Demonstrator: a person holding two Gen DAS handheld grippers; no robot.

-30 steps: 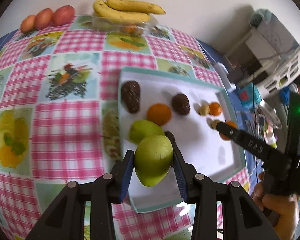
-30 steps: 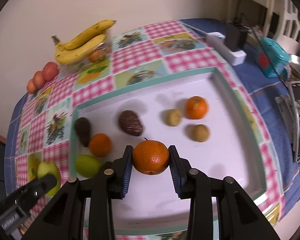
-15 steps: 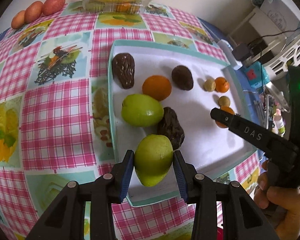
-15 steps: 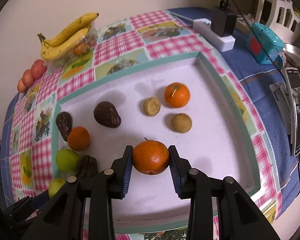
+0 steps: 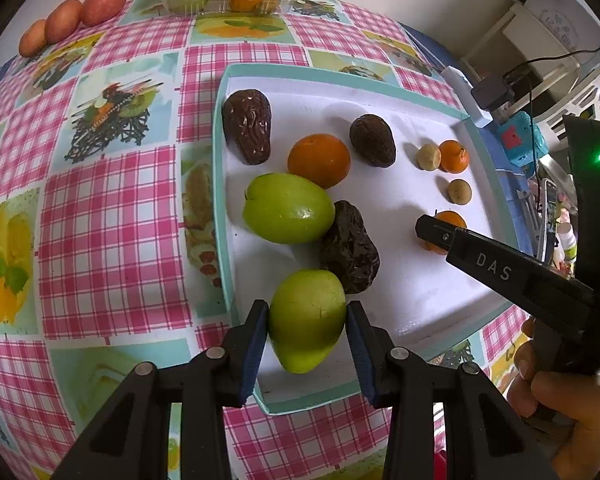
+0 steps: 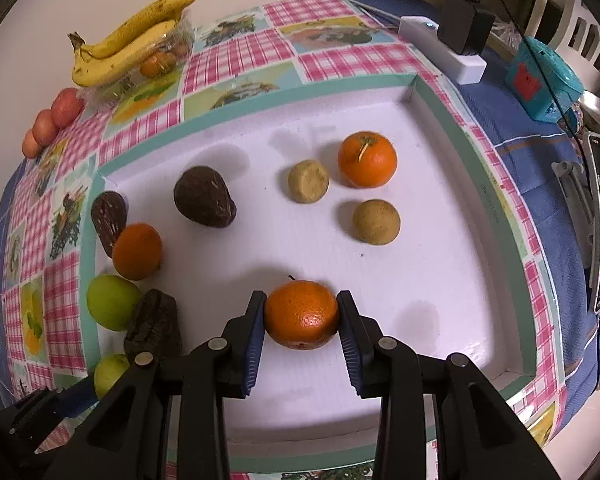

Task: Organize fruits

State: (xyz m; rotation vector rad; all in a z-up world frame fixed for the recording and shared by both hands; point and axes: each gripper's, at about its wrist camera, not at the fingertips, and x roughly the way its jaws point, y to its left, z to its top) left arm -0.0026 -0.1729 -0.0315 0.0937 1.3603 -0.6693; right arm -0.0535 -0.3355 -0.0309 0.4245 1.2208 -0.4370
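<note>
Fruits [image 5: 288, 208] beside "DAS"-marked right gripper [image 5: 440, 236]

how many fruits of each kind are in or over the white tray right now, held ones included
green fruits: 2
oranges: 3
dark wrinkled avocados: 3
small tan round fruits: 2
total: 10

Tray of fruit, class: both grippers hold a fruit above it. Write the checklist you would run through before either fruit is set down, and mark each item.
1. Left gripper grips the green apple firmly: ok.
2. Right gripper grips the orange firmly: ok.
3. Free white floor on the tray ahead of the orange: ok.
4. Room beside the other green apple: not ok, a dark avocado crowds it.
5. Held fruits touching the tray floor: cannot tell.
</note>
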